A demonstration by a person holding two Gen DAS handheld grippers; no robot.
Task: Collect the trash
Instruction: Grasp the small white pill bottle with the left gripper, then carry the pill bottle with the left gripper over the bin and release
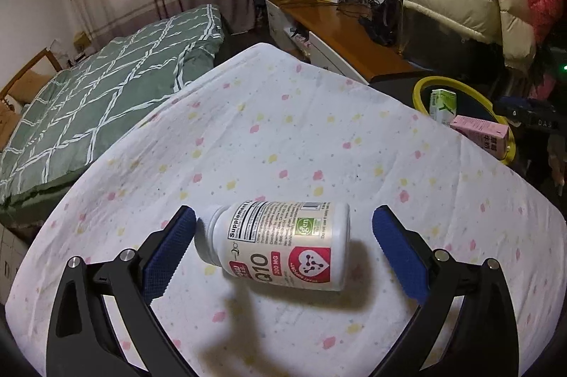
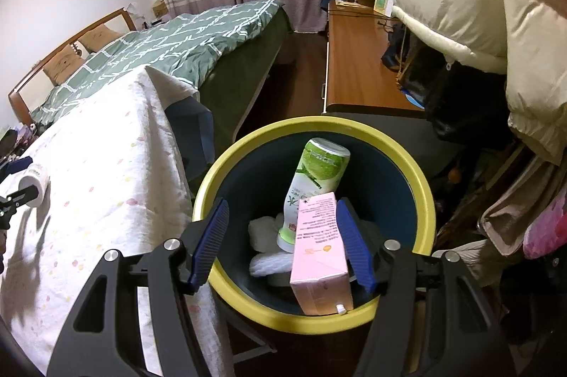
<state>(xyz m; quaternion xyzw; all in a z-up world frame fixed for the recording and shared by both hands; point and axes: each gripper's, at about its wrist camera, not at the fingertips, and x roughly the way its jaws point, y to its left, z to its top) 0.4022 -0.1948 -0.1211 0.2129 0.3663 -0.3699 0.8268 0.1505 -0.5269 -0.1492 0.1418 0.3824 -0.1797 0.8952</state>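
Observation:
A white supplement bottle (image 1: 283, 244) lies on its side on the dotted white tablecloth (image 1: 283, 136). My left gripper (image 1: 283, 235) is open around it, its left pad close to the cap, its right pad apart from the base. The bottle also shows in the right wrist view (image 2: 35, 183). My right gripper (image 2: 283, 235) is open above the yellow-rimmed bin (image 2: 423, 196). A pink carton (image 2: 319, 253) stands in the bin between the pads, near the right one. A green and white bottle (image 2: 312, 185) and white tissue (image 2: 264, 231) lie in the bin.
The bin (image 1: 423, 84) stands beyond the table's right edge with the pink carton (image 1: 483, 132) in it. A bed with a green quilt (image 1: 106, 100) lies left. A wooden desk (image 2: 354, 65) and hanging puffer jackets (image 2: 478, 4) are on the right.

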